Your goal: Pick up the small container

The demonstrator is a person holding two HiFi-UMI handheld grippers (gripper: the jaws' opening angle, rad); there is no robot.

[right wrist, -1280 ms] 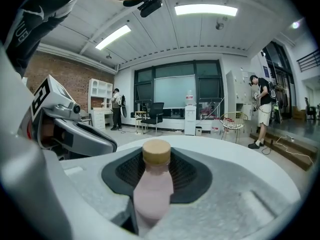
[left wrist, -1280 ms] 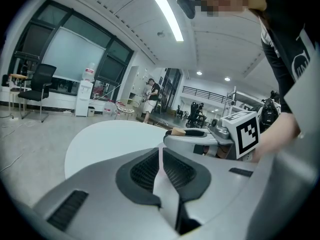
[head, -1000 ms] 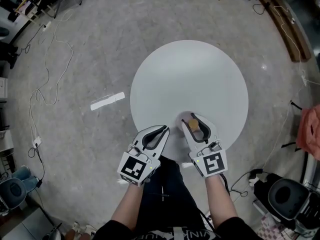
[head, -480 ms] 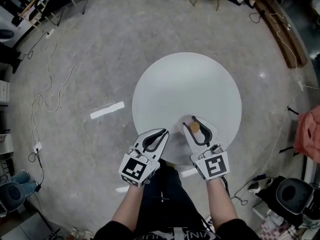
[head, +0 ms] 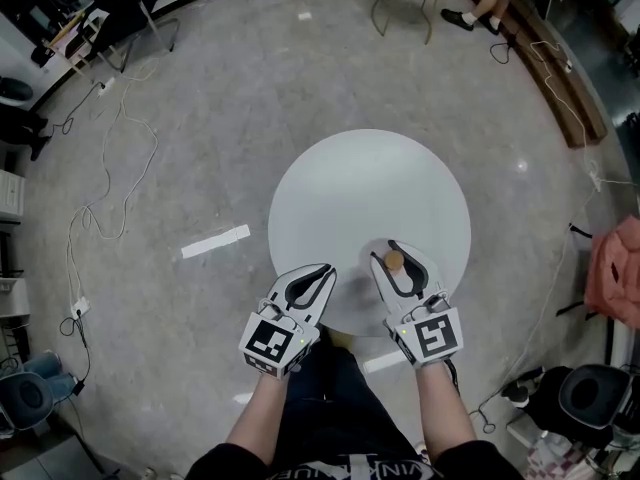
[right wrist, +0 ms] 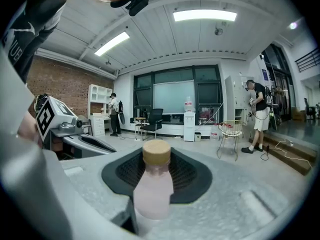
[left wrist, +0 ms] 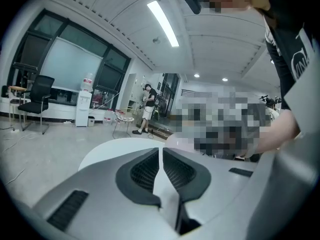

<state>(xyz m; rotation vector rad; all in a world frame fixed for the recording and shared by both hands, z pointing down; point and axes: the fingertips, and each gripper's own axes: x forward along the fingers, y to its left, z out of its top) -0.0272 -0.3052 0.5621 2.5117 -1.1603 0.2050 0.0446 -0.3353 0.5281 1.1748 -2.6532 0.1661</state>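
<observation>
While the left gripper (head: 326, 269) hovers alongside, pressed together, the right gripper (head: 402, 253) pinches the small container (right wrist: 155, 184), seemingly aloft.

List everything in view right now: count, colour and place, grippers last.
round table: one, white, centre of the floor
small bottle: one, pale pink with tan cap, upright between the right gripper's jaws
tape strip: one, white, floor left of the table
cables: several, pale, floor at far left
wire chair: one, white, right of the room
office chair: one, black, by the far windows
water dispenser: one, white, by the far windows
bystander: one, dark top, standing far right
left gripper: one, grey-white, jaws together, empty
right gripper: one, grey-white, closed on the small bottle
</observation>
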